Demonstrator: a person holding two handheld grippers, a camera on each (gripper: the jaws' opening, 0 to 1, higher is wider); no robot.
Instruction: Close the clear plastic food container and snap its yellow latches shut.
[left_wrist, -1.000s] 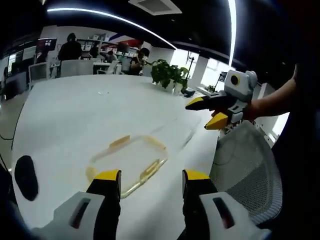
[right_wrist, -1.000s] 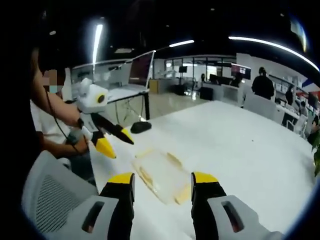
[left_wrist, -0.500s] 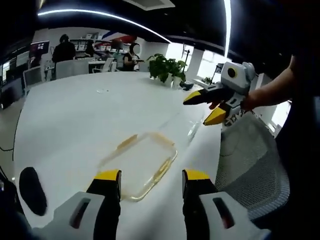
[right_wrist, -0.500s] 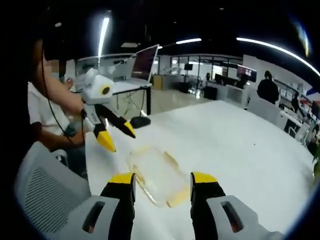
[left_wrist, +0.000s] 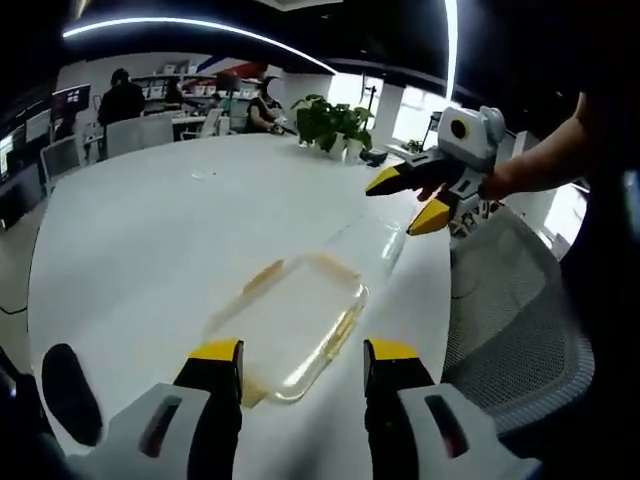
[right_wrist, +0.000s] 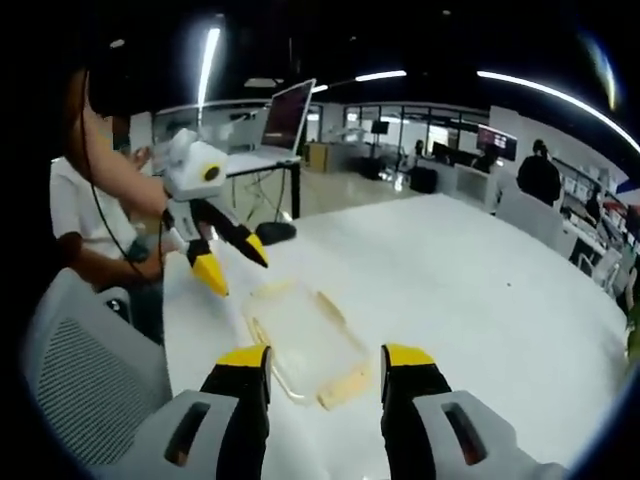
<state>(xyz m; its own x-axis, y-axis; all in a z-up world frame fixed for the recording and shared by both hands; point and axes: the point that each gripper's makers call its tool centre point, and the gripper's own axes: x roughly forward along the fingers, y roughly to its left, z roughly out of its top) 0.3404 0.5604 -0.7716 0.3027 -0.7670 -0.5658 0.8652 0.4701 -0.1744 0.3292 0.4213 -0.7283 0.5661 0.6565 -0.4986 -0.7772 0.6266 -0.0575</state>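
While both grippers hover jaws open, container (left_wrist: 290, 325) sits just above left gripper (left_wrist: 302, 365), long axis toward upper right; left nearer.

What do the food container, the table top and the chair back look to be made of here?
Container: clear, glossy plastic by the look, since the table shows through it; its latches look like opaque yellow plastic.
Table: smooth white top with a soft sheen that reflects the ceiling light; probably laminate, though the pictures leave that open.
Chair back: grey mesh, its fine weave pattern visible.
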